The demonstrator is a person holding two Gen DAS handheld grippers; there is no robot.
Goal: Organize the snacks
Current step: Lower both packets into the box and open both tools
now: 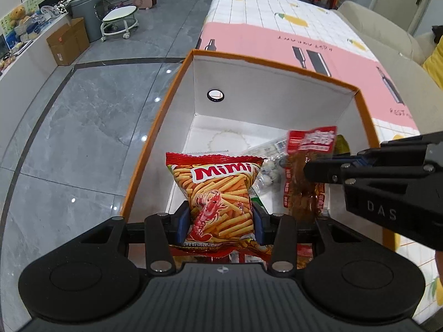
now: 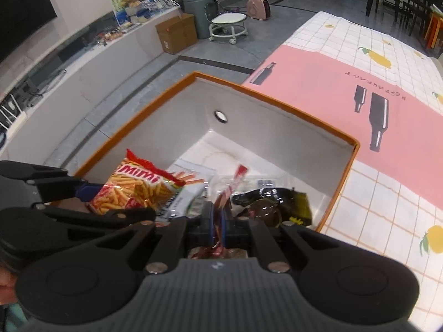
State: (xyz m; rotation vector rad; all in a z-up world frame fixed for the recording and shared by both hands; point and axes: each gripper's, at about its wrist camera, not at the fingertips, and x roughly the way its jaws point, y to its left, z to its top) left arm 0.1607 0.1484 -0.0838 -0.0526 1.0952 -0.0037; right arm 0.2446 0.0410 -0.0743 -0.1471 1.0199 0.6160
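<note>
My left gripper [image 1: 221, 225] is shut on a red Mimi shrimp-stick bag [image 1: 221, 193] and holds it upright over the near end of an orange-rimmed white box [image 1: 277, 63]. My right gripper [image 2: 218, 228] is shut on a thin red-and-brown meat snack packet [image 2: 225, 196], seen edge-on; in the left wrist view that packet [image 1: 301, 171] hangs over the box's right side. The Mimi bag [image 2: 133, 191] and the left gripper [image 2: 80, 191] show at the left of the right wrist view. Inside the box [image 2: 277, 102] lie clear wrapped snacks [image 1: 265, 166] and a dark packet [image 2: 274, 202].
The box stands on a table with a pink and white checked cloth [image 1: 304, 36] with lemon and bottle prints. The grey tiled floor [image 1: 97, 127] lies to the left, with a cardboard carton [image 1: 67, 43], a grey bin [image 1: 87, 8] and a small wheeled stool [image 1: 119, 22]. A beige sofa [image 1: 387, 33] stands to the right.
</note>
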